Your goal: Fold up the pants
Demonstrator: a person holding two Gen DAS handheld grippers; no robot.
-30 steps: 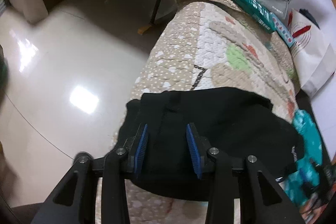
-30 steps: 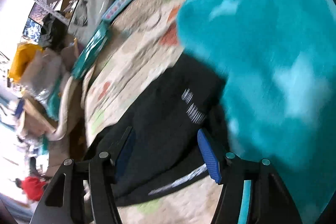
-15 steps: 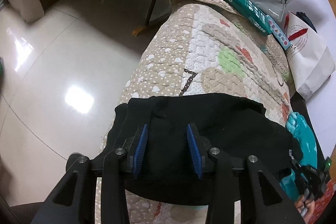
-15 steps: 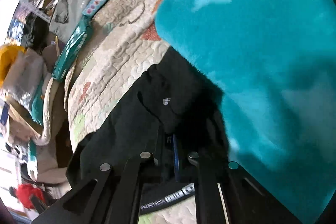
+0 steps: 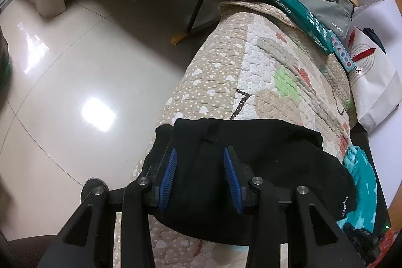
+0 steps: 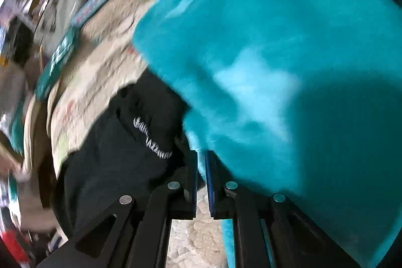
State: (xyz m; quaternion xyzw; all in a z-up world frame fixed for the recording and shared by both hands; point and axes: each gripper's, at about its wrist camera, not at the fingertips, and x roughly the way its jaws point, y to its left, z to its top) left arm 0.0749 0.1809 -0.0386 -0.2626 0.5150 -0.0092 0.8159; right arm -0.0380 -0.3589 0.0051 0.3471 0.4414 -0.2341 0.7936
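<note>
Folded black fabric pants [image 5: 251, 167] lie crosswise on the quilted beige patterned cover [image 5: 263, 72], left end overhanging its edge above bare glossy floor tile [image 5: 62, 92]. My left gripper [image 5: 201, 167] hovers part-spread over them. My right gripper [image 6: 201, 175], blurred, is pressed together, nothing visibly pinched; a teal fluffy blanket [image 6: 289, 67] hides the pants' right end.

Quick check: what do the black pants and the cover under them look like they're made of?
Black pants: soft matte knit, probably cotton jersey; they drape without shine, with white printed lettering. Cover: quilted cotton-like fabric, matte; puffy stitched relief and printed dots show.
</note>
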